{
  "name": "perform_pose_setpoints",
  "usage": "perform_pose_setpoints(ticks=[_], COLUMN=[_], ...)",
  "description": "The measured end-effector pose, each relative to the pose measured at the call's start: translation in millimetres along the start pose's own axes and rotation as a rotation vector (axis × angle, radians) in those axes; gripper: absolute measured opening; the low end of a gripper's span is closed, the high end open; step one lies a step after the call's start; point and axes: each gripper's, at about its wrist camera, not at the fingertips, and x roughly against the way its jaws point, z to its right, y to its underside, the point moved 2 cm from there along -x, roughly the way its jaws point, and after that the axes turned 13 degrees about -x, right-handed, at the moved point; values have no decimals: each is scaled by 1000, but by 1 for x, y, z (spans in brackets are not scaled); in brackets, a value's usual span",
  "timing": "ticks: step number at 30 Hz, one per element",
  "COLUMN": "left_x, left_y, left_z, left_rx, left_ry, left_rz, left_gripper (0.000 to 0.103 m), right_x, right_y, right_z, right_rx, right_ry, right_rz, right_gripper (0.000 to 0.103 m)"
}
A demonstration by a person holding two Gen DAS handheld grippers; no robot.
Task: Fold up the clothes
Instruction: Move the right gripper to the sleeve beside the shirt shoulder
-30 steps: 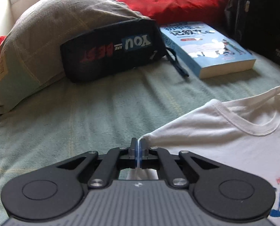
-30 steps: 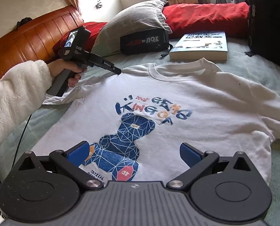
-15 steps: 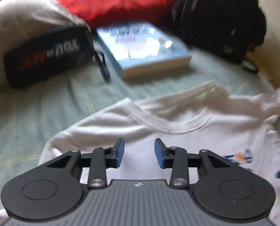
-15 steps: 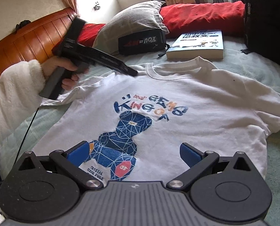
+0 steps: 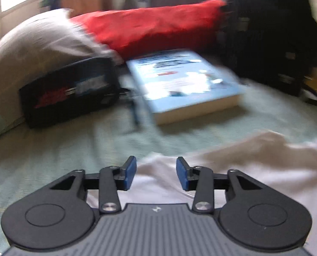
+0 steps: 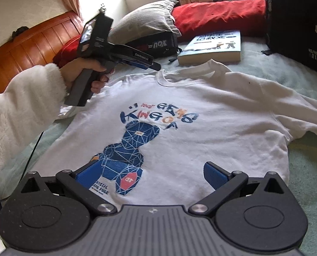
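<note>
Green bedcover carries a white T-shirt spread face up across the middle, its collar toward the far pillows and its right sleeve trailing off to the right. Beyond the collar lie a book and a black pouch, both close. Near the hem, the right gripper hovers with jaws wide and empty. At the far left, the left gripper floats by the collar, jaws partly apart, holding nothing. A careless pinch may catch bedcover with shirt, or a sweeping fold could nudge the book.
</note>
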Motion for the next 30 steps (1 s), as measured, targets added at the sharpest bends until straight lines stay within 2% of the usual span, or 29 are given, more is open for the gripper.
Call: perform_pose_setpoints(ticks=[1, 4, 6, 8, 11, 12, 14, 17, 19, 23, 25, 27, 28, 30], left_x=[5, -5, -20, -34, -45, -45, -36, -10, 11, 55, 75, 88, 91, 83], left_y=[1, 6, 8, 6, -1, -3, -6, -3, -1, 0, 2, 9, 16, 33], left_z=[10, 28, 27, 14, 1, 1, 9, 21, 32, 67, 86, 102, 109, 122], left_rx=[-28, -56, -48, 4, 97, 107, 65, 18, -7, -99, -146, -164, -161, -149], left_ry=[49, 129, 74, -7, -64, -67, -90, -64, -32, 49, 88, 139, 157, 182], left_rz=[-5, -60, -71, -45, -47, -50, -61, -66, -67, -50, -31, 3, 19, -2], left_gripper=[49, 50, 54, 54, 54, 53, 53, 57, 68, 73, 84, 94, 94, 95], right_x=[0, -1, 0, 2, 5, 6, 7, 15, 21, 37, 46, 49, 48, 45], right_y=[0, 0, 1, 2, 4, 4, 5, 5, 3, -9, -20, -32, -39, -52], right_z=[-1, -1, 0, 2, 4, 5, 6, 2, -3, -8, -7, 1, 10, 27], right_rx=[2, 1, -3, -7, -13, -15, -20, -3, 14, 66, 87, 81, 61, 19], right_ry=[-3, -9, 0, 11, 26, 31, 42, 54, 70, 126, 159, 191, 205, 233], right_rz=[1, -3, -5, -8, -11, -13, -15, -3, 5, 24, 36, 44, 45, 46], right_gripper=[103, 103, 103, 103, 103, 103, 103, 103, 103, 103, 103, 103, 103, 103])
